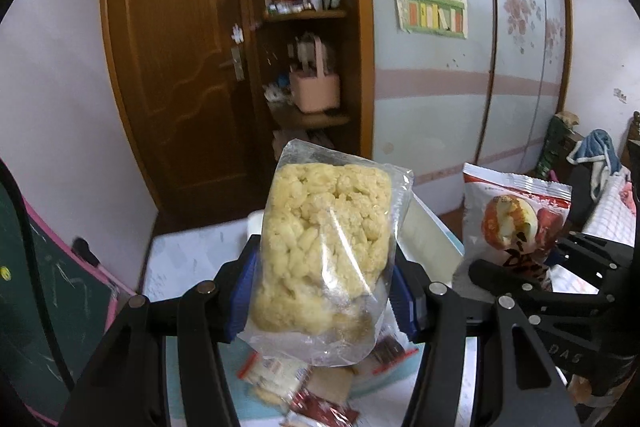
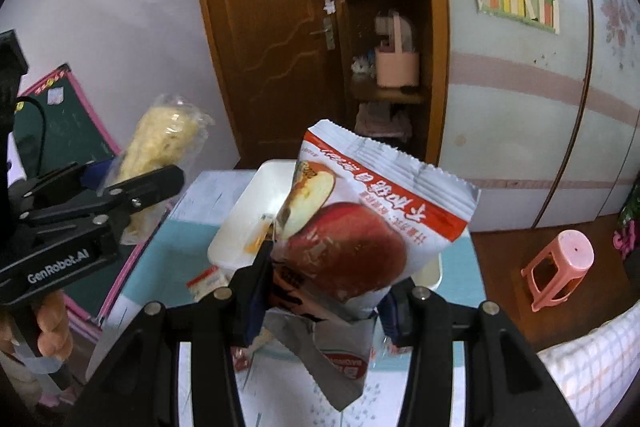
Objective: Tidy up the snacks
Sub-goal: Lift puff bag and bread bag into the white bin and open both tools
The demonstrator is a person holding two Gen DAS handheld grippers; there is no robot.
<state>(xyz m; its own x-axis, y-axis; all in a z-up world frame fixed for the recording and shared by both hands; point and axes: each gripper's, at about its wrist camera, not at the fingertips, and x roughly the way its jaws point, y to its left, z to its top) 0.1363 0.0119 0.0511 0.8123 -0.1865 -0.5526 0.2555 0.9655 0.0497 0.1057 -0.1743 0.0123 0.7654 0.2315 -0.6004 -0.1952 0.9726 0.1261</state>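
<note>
Left-wrist view showed a clear-wrapped puffed-rice cake (image 1: 324,247) clamped in the left gripper (image 1: 320,291), a red-and-white snack packet (image 2: 360,227) likewise pinched by the right gripper (image 2: 320,291), both raised above the table's far-edge white tub (image 2: 256,211), presumably for sorting.

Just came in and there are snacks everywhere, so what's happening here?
A person is sorting snacks with a handheld gripper in each hand. The left gripper is clamped on a clear bag of puffed rice cake, the right gripper on a red-and-white snack packet. Both are held up above the table, where a white container and more small packets lie.
</note>
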